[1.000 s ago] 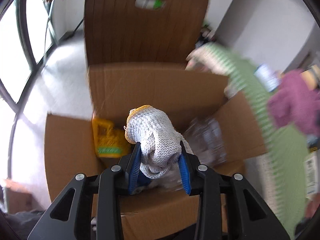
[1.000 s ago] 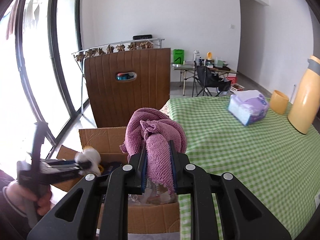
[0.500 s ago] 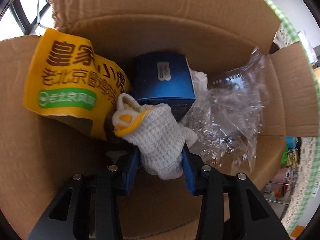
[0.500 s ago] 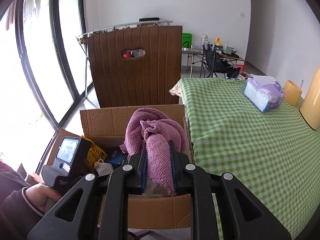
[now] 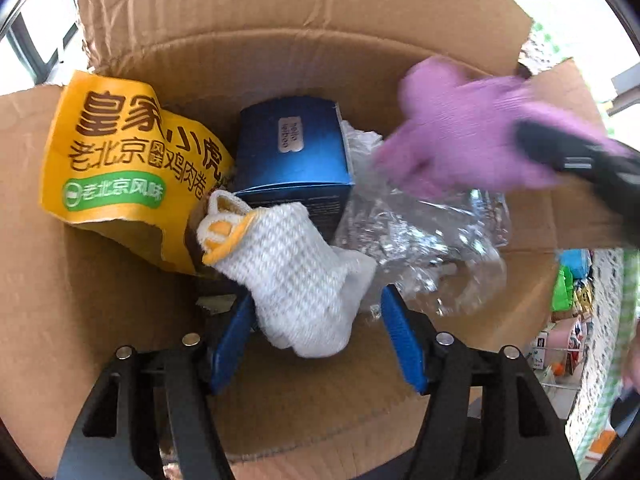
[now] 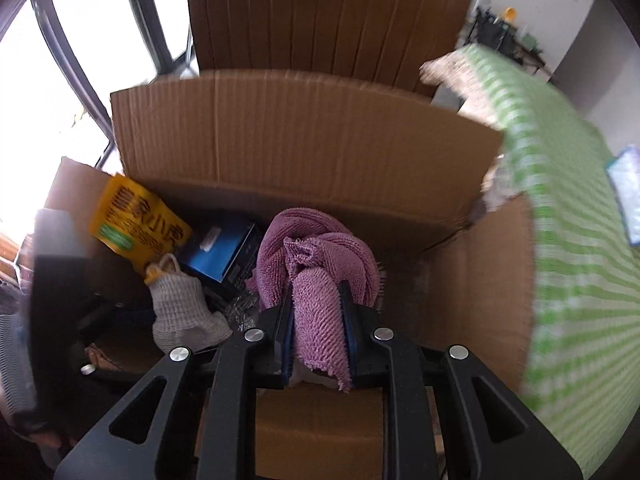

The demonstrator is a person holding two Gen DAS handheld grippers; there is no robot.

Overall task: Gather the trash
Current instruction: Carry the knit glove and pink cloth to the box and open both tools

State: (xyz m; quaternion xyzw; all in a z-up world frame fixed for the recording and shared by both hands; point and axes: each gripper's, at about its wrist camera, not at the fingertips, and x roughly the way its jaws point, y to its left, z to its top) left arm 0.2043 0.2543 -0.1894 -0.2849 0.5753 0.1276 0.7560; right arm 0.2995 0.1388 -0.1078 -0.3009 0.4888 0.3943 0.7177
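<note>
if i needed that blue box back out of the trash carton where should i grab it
Grip the blue box across its two long side faces, coming straight down from above. Its labelled top faces up and is bare, but the white knit glove leans on its near end and crinkled clear plastic crowds its right side inside the cardboard carton.

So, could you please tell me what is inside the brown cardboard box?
Yellow snack wrapper, blue carton, crumpled clear plastic and white knitted glove; whatever lies beneath them is covered.
</note>
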